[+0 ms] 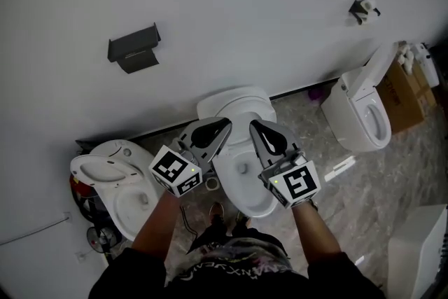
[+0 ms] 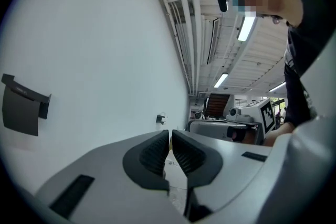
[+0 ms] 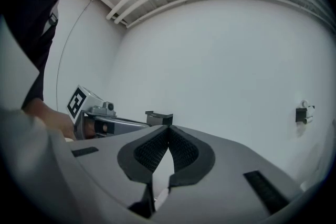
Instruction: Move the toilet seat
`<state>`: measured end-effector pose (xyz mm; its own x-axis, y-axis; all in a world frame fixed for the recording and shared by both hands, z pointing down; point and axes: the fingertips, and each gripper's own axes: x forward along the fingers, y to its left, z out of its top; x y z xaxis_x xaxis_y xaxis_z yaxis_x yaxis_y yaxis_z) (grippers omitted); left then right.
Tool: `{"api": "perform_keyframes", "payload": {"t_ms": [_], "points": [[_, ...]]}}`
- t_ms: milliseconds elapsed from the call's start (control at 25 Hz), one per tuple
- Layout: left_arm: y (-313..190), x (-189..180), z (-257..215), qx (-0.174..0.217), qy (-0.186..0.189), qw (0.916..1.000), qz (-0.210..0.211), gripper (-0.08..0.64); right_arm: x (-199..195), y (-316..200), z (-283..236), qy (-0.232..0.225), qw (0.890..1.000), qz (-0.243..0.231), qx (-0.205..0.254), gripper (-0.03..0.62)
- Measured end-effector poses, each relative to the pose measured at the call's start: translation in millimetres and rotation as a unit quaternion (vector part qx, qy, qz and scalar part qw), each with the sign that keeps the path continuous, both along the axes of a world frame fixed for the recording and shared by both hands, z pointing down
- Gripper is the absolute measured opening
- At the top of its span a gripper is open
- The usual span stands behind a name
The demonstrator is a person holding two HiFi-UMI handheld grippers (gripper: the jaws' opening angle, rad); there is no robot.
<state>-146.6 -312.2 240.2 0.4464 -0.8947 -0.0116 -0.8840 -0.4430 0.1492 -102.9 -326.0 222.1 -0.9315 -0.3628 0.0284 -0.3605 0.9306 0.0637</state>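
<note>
Hovering with jaws together on nothing, the left hand-held gripper and the right hand-held gripper point toward the wall. The toilet seat lies at the frame's centre, below and between them. Its long axis runs up the frame, and both seem equally near.
</note>
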Motion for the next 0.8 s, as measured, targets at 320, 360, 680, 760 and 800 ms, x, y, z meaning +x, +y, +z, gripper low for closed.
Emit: {"api": "perform_keyframes", "payload": {"t_ms": [320, 360, 680, 760, 800], "points": [[19.4, 17.7, -11.9, 0.0, -0.054, 0.9985, 0.012, 0.038, 6.3, 18.3, -17.9, 0.016, 0.999, -0.011, 0.038, 0.005], [21.1, 17.8, -12.5, 0.0, -0.057, 0.9983, 0.012, 0.038, 7.7, 20.0, -18.7, 0.017, 0.999, -0.012, 0.04, 0.005], [33.2, 21.2, -25.2, 0.01, -0.086, 0.9961, 0.015, 0.038, 15.7, 36.3, -17.5, 0.015, 0.999, -0.01, 0.032, 0.005], [38.2, 20.6, -27.3, 0.011, -0.091, 0.9957, 0.014, 0.038, 16.8, 39.2, -15.3, 0.014, 1.0, -0.009, 0.025, 0.004], [40.9, 21.0, -28.7, 0.012, -0.095, 0.9953, 0.013, 0.038, 18.2, 40.5, -15.5, 0.011, 1.0, -0.008, 0.02, 0.004]]}}
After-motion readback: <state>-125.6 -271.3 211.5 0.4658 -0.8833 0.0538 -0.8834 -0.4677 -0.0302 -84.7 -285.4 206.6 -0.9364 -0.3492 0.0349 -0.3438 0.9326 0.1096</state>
